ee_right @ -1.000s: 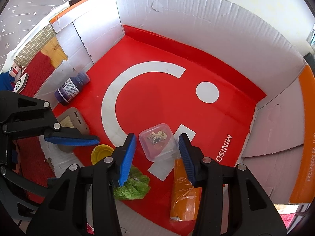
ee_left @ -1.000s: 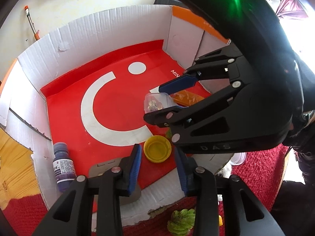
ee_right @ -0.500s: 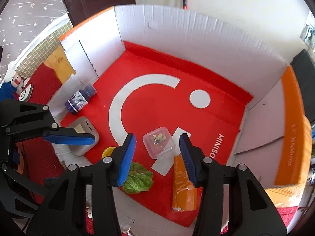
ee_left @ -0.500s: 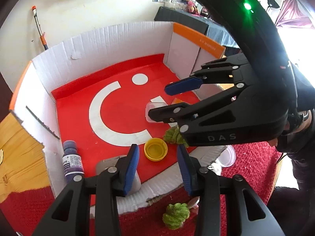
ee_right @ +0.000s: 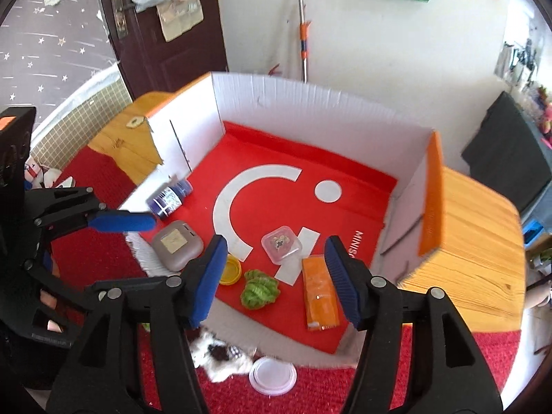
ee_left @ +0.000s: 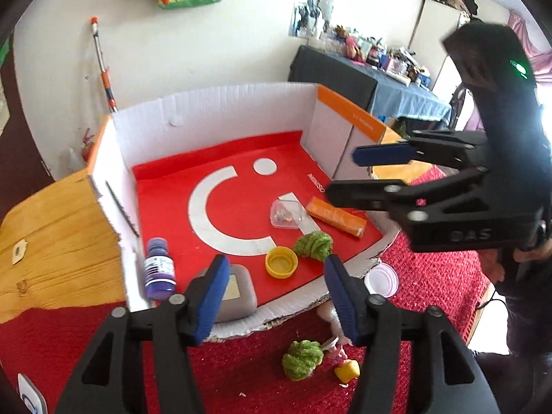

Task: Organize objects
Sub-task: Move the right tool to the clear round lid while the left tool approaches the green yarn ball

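Note:
An open cardboard box (ee_left: 207, 117) with a red floor holds a purple bottle (ee_left: 158, 269), a grey case (ee_left: 236, 293), a yellow lid (ee_left: 281, 266), a green lettuce toy (ee_left: 314, 245), a small clear container (ee_right: 281, 244) and an orange packet (ee_right: 319, 291). My left gripper (ee_left: 276, 264) hovers above the box's near rim, its jaws opening with nothing between them. My right gripper (ee_right: 276, 245) hangs above the box's near right part, also opening and empty. Neither touches any object.
On the red rug in front of the box lie a second green lettuce toy (ee_left: 303, 358), a yellow piece (ee_left: 348, 370), a clear round lid (ee_right: 272, 375) and a furry toy (ee_right: 220, 353). Wooden surfaces (ee_right: 476, 241) flank the box.
Both grippers rose and drew back from the box floor while their jaws widened. The clear container, earlier at the right gripper's fingertips, now lies free on the red floor.

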The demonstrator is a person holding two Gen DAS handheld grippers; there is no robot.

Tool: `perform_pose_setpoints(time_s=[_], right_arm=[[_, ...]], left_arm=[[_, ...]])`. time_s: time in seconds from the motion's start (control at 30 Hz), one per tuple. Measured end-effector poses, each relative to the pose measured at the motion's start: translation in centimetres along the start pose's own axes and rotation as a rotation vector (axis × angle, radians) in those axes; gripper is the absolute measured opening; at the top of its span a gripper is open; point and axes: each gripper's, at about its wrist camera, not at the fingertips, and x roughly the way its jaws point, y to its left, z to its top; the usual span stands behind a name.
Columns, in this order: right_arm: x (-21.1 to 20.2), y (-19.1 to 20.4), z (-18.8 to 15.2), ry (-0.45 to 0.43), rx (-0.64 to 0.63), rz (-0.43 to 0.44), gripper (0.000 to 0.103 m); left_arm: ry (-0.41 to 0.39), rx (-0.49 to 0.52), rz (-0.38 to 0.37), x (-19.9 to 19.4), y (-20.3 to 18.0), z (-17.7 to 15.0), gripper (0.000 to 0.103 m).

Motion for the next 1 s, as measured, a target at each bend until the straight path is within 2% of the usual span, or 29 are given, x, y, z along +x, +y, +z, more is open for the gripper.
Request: perform_pose_setpoints(time_s=[0.13, 0.33, 0.47, 0.57, 0.73, 0.8, 0.93, 1.0], right_arm=[[-2.3, 0.4, -0.8, -0.05, 0.027, -0.017, 0.059], [-6.2, 1.2, -2.8, -0.142, 0.046, -0.065, 0.069], [-8.0, 1.7, -4.5, -0.19, 0.077, -0.08, 0.074], [-9.1, 1.9, -5.9, -0.218, 0.095, -0.111, 0.078], [-9.9, 2.6, -8.2, -0.255, 0.115, -0.142, 0.082], [-10.1, 2.9, -9.0, -0.268, 0.119, -0.161, 0.083], [-9.9, 3.2, -10.6, -0.284, 0.138, -0.184, 0.086], [-9.5, 3.2, -11.4, -0.281, 0.15, -0.19, 0.087]], left_arm=[[-0.043, -0.023, 0.029, -1.7, 0.0, -0.6, 0.06], [-0.106, -0.045, 0.067, -4.0, -0.5, -1.8, 0.068], [-0.152, -0.056, 0.095, -5.3, -1.1, -3.0, 0.078], [-0.178, -0.073, 0.111, -6.0, -1.4, -4.0, 0.079], [-0.218, -0.104, 0.143, -6.9, -2.0, -6.0, 0.083], [-0.234, -0.109, 0.157, -7.1, -2.1, -6.6, 0.088], [-0.242, -0.147, 0.167, -7.2, -2.0, -7.8, 0.092], [-0.242, -0.163, 0.166, -7.1, -1.8, -8.3, 0.099]])
